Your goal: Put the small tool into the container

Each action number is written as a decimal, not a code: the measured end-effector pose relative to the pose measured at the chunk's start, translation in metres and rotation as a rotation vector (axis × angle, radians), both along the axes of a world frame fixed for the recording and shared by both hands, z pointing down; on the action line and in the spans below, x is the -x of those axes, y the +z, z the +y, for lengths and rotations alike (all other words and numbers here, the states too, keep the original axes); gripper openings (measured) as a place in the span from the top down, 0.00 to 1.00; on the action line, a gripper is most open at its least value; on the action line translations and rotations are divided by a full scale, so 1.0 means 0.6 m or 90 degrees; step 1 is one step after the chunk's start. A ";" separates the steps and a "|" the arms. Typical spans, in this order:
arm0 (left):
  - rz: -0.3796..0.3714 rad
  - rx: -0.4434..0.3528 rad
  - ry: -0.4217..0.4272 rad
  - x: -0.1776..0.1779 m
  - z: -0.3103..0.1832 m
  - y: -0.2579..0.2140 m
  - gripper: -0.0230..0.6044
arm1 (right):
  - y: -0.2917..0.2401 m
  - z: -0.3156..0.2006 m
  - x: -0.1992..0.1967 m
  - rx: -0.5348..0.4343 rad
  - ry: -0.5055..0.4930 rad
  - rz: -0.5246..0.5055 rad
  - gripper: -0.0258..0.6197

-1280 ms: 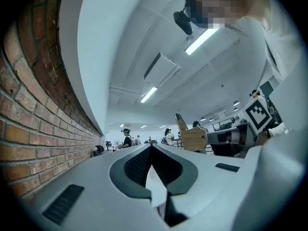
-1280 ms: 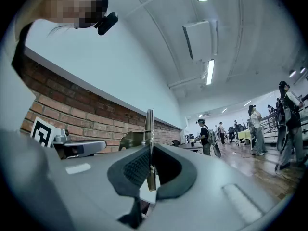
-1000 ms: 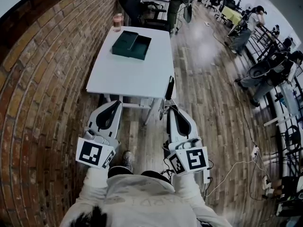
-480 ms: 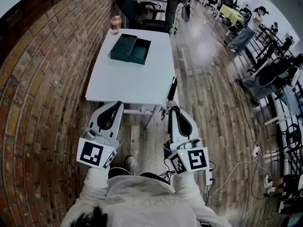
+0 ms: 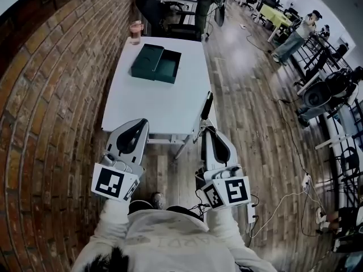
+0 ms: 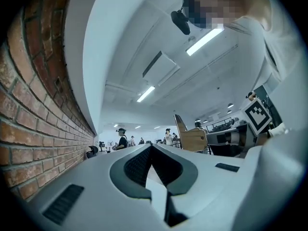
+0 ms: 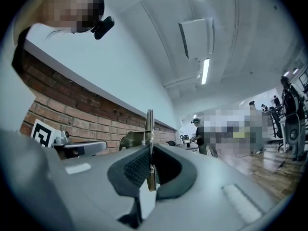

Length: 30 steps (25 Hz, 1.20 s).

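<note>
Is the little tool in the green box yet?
Not yet. Done: the right gripper has the small tool pinched. In hand: holding it by the table's near edge. Left: carry it to the open green box at the far end and drop it in.

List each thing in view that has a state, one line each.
Left gripper: shut, empty.
Right gripper: shut on the small tool.
Small tool: clamped, sticking out beyond the jaws.
Container: open, on the table, tool not yet in it.
Cup: upright at the table's far corner.
</note>
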<state>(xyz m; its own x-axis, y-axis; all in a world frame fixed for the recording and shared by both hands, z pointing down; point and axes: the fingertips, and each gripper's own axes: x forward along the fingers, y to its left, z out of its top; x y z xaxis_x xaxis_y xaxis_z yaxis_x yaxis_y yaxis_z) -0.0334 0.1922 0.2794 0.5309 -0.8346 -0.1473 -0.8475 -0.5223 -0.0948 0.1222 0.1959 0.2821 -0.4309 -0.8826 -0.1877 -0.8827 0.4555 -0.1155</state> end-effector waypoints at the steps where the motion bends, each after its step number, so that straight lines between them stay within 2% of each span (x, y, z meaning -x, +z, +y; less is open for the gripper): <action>1: 0.001 -0.001 0.002 0.002 -0.004 -0.001 0.95 | -0.001 -0.004 0.002 0.000 0.002 0.000 0.94; 10: 0.021 0.008 0.024 0.019 -0.033 0.000 0.95 | -0.005 -0.016 0.017 0.000 0.026 0.003 0.94; 19: 0.026 0.010 0.044 0.010 -0.070 0.016 0.95 | 0.007 -0.048 0.006 0.012 0.045 0.015 0.94; 30: 0.029 0.001 0.030 0.014 -0.167 0.017 0.95 | 0.014 -0.157 0.016 0.012 0.021 0.015 0.94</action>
